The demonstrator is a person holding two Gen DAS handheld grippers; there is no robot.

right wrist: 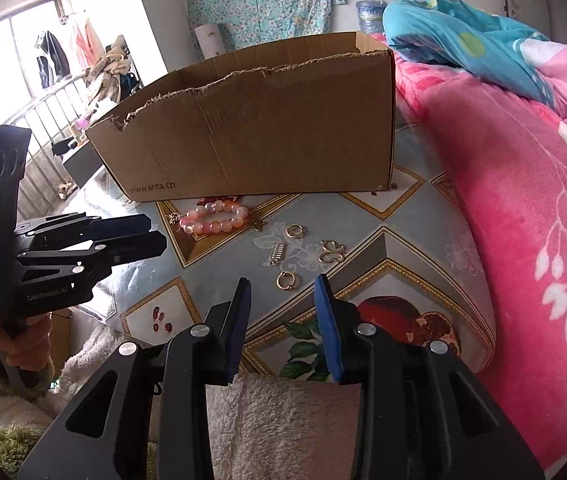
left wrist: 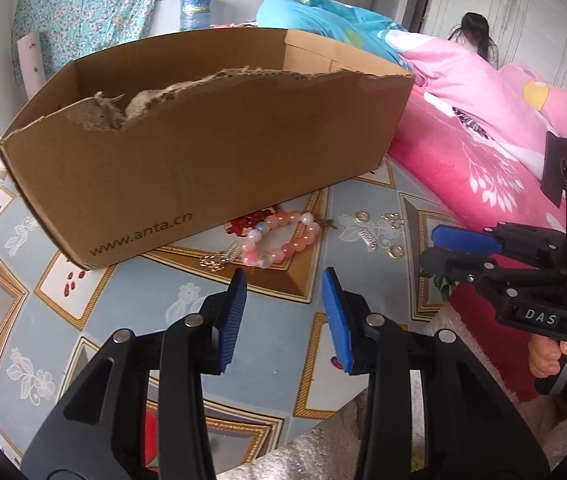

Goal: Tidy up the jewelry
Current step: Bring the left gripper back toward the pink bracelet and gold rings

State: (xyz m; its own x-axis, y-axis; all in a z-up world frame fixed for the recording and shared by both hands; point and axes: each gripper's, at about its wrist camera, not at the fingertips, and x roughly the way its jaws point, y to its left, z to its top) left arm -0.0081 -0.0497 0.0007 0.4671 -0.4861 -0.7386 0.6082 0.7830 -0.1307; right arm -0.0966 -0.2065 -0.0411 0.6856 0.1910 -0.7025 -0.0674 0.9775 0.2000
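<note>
1. The pink bead bracelet (left wrist: 283, 240) lies on the counter (left wrist: 131, 292) just before the torn cardboard box (left wrist: 203, 152), straight ahead of the left hand-held gripper (left wrist: 284, 280), long axis crosswise.
2. The right hand-held gripper (right wrist: 283, 286) is nearer the gold hoop (right wrist: 286, 281), further from the box.
3. Both hold nothing, jaws partly parted.
4. Box print: "www.anta.cn"; gripper bodies read "DAS" and "GenRobot.AI".

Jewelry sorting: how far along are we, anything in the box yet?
Nothing looks done: what shows of the cardboard box holds no jewelry. Both the left gripper and right gripper are open and empty, above the table. Left to do: the pink bead bracelet, two gold hoops, butterfly pieces and silver clip all lie loose.
</note>
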